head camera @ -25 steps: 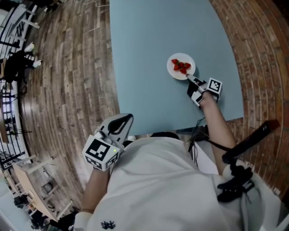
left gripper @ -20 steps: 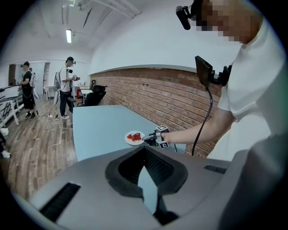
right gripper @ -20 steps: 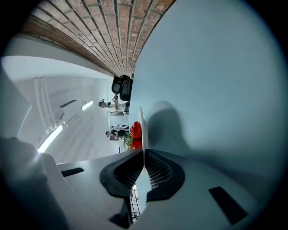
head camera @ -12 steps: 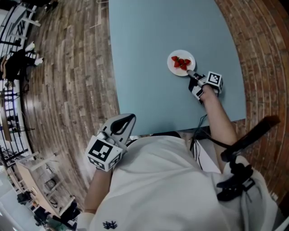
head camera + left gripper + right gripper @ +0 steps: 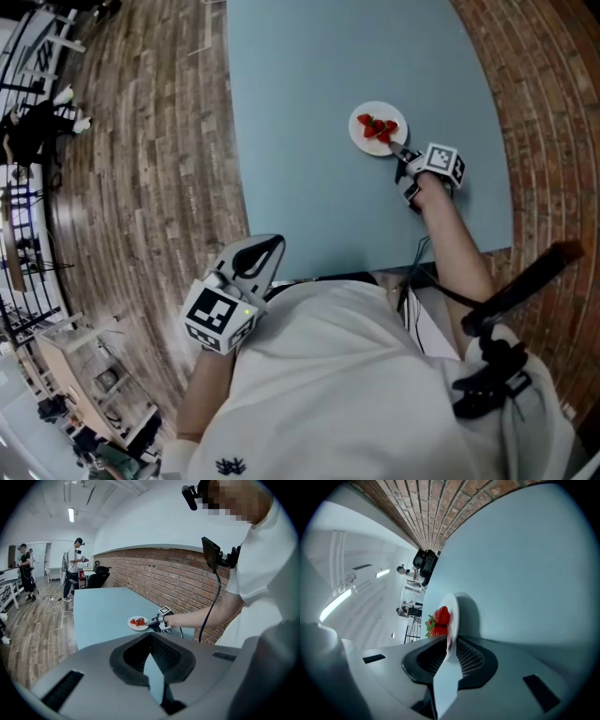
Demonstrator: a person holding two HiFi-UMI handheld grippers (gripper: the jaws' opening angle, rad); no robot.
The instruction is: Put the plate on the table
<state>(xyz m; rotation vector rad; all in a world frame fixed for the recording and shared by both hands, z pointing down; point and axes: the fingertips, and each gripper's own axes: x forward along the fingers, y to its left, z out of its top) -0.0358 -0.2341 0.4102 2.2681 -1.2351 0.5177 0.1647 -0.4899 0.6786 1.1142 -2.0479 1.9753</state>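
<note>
Head view: right gripper [image 5: 405, 155], clamped on the strawberry plate [image 5: 378, 128] rim, has nudged it farther across the table [image 5: 309, 187], so release looks near; left gripper [image 5: 246, 267] hangs closed, empty.

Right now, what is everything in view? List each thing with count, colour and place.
table: one, light blue, centre of the head view
plate: one, white, table's right part
strawberries: a few, red, on the plate
floor: one, brown wood, left of the table
wall: one, red-brown brick, right of the table
people: two, mixed clothing, far beyond the table
right gripper: one, white, shut on the plate's near rim
left gripper: one, white, shut, empty, off the table by the torso
</note>
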